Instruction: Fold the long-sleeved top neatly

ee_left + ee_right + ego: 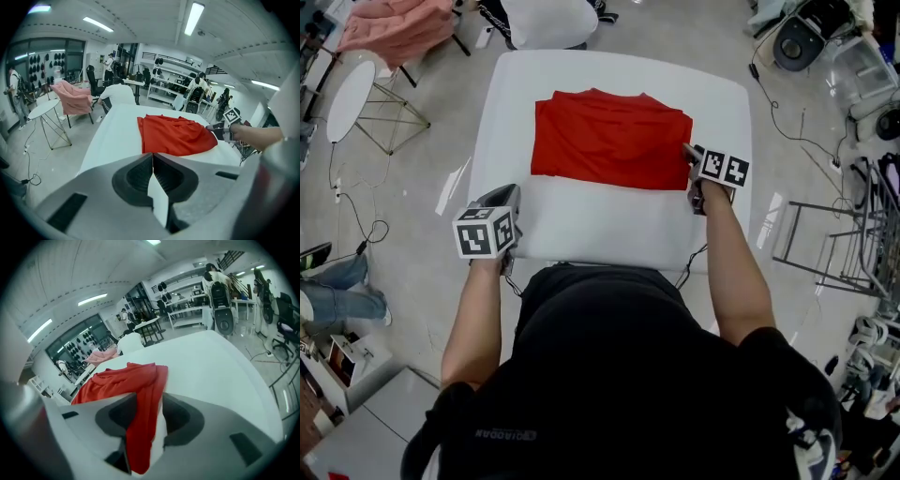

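Note:
The red long-sleeved top [609,141] lies folded into a rectangle on the far half of the white table [609,230]. My right gripper [690,157] is at the top's right edge. In the right gripper view its jaws [145,423] stand apart, with a loose fold of the red top [117,378] running between them, so it is open. My left gripper [508,193] hovers over the table's near left part, clear of the cloth. Its jaws [152,161] are shut with nothing in them, and the top [176,133] lies ahead of them.
A pink garment [394,28] hangs over a chair at the far left, beside a round white side table [347,94]. A metal rack [825,244] stands right of the table. Someone in white [548,19] sits past the far edge. Cables trail on the floor.

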A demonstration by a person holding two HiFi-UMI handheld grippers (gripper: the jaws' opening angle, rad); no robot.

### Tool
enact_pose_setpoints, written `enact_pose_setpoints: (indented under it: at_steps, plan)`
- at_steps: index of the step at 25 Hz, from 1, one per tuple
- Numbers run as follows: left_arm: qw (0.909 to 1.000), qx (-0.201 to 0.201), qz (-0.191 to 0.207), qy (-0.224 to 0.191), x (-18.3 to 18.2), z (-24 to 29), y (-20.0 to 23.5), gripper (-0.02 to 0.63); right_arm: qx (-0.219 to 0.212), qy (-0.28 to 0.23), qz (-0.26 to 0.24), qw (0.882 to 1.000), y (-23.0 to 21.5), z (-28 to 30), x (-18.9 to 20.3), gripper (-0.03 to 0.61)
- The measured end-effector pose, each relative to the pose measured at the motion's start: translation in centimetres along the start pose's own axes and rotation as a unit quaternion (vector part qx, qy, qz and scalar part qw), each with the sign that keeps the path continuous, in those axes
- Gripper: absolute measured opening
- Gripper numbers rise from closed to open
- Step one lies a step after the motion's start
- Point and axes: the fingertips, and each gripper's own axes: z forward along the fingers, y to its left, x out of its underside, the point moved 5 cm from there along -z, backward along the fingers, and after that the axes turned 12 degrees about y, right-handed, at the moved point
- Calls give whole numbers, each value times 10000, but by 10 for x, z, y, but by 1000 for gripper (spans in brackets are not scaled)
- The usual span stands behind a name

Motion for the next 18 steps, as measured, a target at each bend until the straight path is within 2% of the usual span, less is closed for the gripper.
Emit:
enact_pose_setpoints:
  at_steps: [5, 9, 10, 12, 14, 16, 18]
  plan:
    - [9999, -61, -130, 35, 10, -4, 0, 8, -108, 433, 391, 9982, -8, 23, 6, 191]
    - [9998, -73, -163, 60, 14, -2, 1, 8, 180, 558, 222, 9980, -12, 28, 7, 111]
    - [9998, -73, -160, 68, 14, -2, 1, 8, 113, 560, 259, 9980, -14, 29, 7, 86]
    - [9999, -54, -126, 87, 14, -1, 1, 8, -301, 506, 560, 9967, -17, 29, 8, 52]
    - [9999, -1, -58, 100, 11, 0, 0, 8, -695, 414, 841, 9932, -20, 26, 8, 46]
    - [9999, 53, 35, 122, 9, 1, -1, 8, -752, 343, 836, 9931, -22, 20, 8, 44]
    - [9998, 99, 130, 151, 6, 2, -1, 8, -610, 272, 742, 9950, -26, 10, 10, 44]
